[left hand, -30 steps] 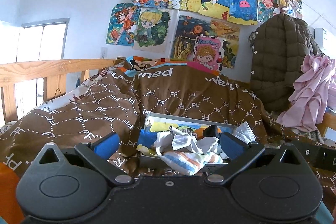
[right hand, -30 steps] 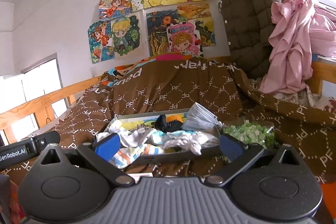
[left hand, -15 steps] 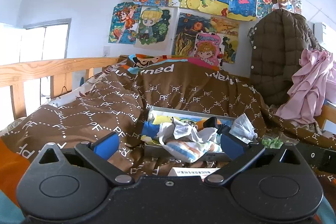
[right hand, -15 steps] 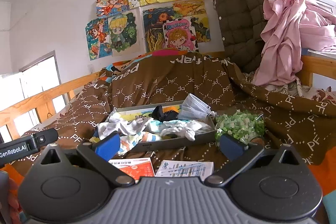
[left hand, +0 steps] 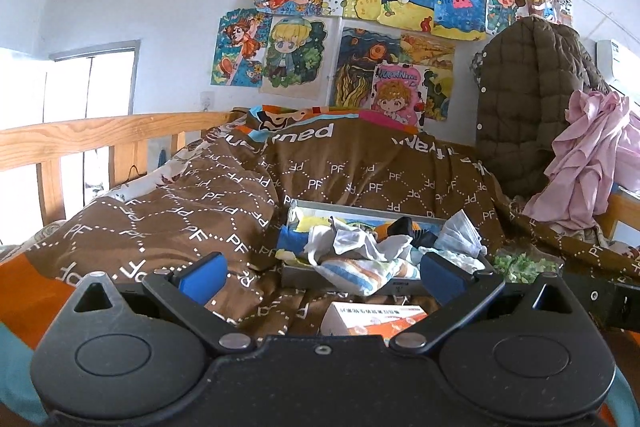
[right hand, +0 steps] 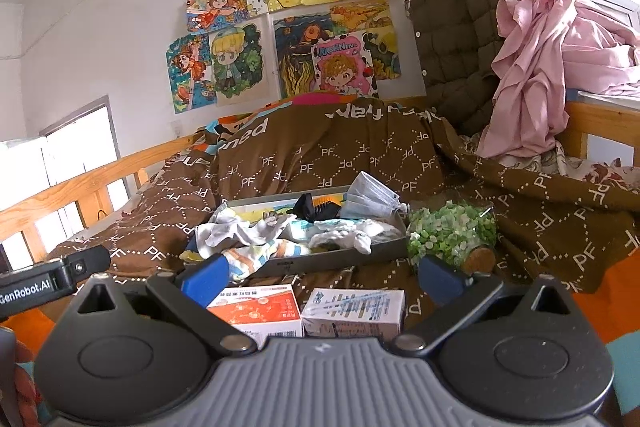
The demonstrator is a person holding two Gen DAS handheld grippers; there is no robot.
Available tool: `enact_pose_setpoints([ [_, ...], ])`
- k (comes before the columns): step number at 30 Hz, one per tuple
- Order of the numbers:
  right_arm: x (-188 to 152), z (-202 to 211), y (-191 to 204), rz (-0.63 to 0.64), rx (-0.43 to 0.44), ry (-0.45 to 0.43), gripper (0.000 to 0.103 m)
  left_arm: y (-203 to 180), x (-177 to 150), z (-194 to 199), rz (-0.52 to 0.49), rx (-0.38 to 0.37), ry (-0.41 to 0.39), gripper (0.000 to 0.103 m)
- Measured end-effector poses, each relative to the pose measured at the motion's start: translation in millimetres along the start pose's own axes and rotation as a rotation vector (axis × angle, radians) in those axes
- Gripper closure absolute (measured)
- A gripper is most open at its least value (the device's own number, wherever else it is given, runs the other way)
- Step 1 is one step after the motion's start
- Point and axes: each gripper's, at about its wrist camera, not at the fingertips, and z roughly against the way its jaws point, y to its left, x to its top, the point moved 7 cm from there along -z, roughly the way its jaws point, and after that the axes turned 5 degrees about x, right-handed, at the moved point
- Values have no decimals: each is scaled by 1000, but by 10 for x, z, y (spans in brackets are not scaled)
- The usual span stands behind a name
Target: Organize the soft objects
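A shallow grey tray lies on the brown quilt, heaped with soft things: crumpled white cloths, a striped sock hanging over the front wall, and blue face masks. A black and orange object lies at the tray's back. My left gripper is open, short of the tray, with nothing between its fingers. My right gripper is open too, above two small boxes.
An orange-white box and a blue-white box lie in front of the tray. A jar of green bits lies at the tray's right. Wooden rail on the left; brown coat and pink cloth on the right.
Both grippers have drawn back from the tray and risen, so the tray sits farther off and the two boxes in front of it have come into view. Both stay open.
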Motion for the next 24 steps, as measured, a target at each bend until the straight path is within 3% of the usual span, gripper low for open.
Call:
enact_pose_setpoints([
  [11, -92, 102, 60, 7, -9, 31, 0, 72, -182, 241, -37, 22, 41, 1],
  [24, -209, 85, 146, 36, -7, 84, 0, 169, -278, 172, 6, 35, 80, 1],
])
